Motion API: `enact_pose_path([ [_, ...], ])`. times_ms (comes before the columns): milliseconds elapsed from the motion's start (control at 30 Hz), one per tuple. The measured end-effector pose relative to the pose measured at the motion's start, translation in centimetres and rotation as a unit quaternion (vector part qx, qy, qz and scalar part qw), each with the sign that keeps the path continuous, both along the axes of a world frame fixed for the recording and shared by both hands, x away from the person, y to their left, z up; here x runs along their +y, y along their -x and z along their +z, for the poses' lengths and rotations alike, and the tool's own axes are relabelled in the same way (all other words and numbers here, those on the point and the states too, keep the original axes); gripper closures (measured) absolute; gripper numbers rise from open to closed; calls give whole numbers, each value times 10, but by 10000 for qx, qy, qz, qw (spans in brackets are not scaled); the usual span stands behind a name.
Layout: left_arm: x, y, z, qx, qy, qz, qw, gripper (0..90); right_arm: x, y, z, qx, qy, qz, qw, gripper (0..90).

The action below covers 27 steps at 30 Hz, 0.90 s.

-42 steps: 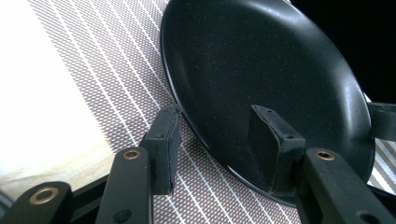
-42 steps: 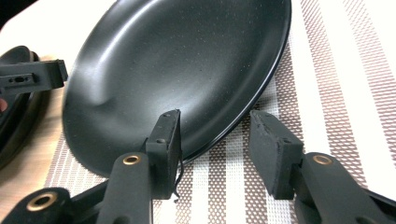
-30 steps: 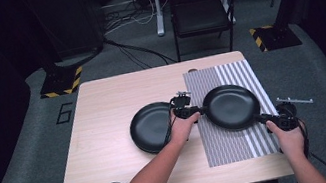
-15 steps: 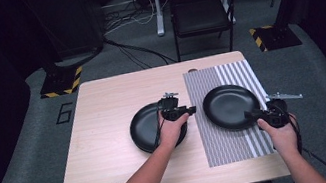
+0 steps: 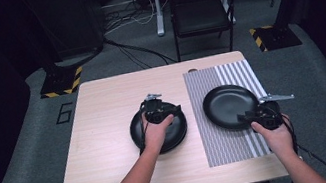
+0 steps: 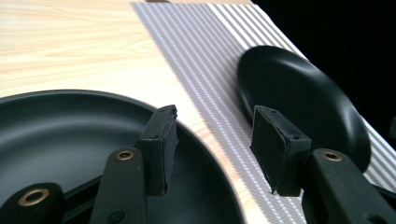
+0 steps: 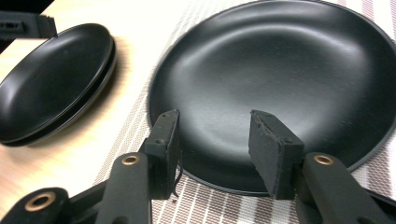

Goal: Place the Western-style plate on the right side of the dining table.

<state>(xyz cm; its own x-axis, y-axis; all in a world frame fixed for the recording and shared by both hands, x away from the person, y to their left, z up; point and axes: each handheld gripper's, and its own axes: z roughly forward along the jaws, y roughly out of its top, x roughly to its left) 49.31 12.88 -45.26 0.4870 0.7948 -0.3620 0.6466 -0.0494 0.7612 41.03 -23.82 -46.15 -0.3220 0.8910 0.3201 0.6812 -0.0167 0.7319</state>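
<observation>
Black plates: one single plate (image 5: pixel 228 106) lies flat on the striped placemat (image 5: pixel 226 146) toward the tabletop's right edge; a stack of two black plates (image 5: pixel 173 131) sits on bare wood near the middle of the tabletop (image 5: pixel 102 132), just left of the mat's left border. Stack and single plate are apart, a strip of wood and mat between them.

Left gripper (image 6: pixel 212 149) hovers over the stack's right rim, jaws spread, nothing between the pads; one pad over the plate, the other out over wood and mat. In the high view the left hand (image 5: pixel 155 131) lies across the stack.

Right gripper (image 7: pixel 215 151) is at the near rim of the single plate, jaws spread and just been opening; pads stand above the plate's rim, not pressing it. Right hand (image 5: pixel 271 128) sits at the mat's near right corner.
</observation>
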Motion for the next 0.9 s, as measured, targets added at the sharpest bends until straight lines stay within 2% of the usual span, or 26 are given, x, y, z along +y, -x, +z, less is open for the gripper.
enact_pose_path([
  [133, 16, 3, 1, -68, -31, 150, 9999, 501, 10, 1, 0, -160, 110, 210, 9996, 512],
  [367, 47, 9, 0, -94, -111, 432, 9990, 493, 35, 1, 1, -247, 50, 650, 9976, 495],
  [433, 54, 10, -1, -89, -121, 499, 9986, 492, 40, 1, 0, -319, 147, 750, 9966, 490],
  [467, 56, 11, -1, -100, -147, 517, 9985, 491, 45, 1, -1, -394, 298, 856, 9951, 487],
  [533, 62, 13, -2, -158, -230, 559, 9980, 492, 52, 1, -3, -400, 443, 1001, 9932, 487],
  [667, 77, 15, -3, -214, -381, 681, 9967, 494, 64, 0, -9, -340, 392, 1313, 9900, 484],
  [700, 81, 16, -3, -230, -432, 718, 9962, 493, 66, 0, -11, -389, 360, 1394, 9888, 485],
  [800, 91, 17, -4, -241, -560, 775, 9951, 490, 72, 1, -16, -482, 475, 1539, 9858, 493],
  [900, 98, 18, -6, -184, -545, 821, 9950, 480, 78, 3, -18, -532, 570, 1727, 9819, 497],
])
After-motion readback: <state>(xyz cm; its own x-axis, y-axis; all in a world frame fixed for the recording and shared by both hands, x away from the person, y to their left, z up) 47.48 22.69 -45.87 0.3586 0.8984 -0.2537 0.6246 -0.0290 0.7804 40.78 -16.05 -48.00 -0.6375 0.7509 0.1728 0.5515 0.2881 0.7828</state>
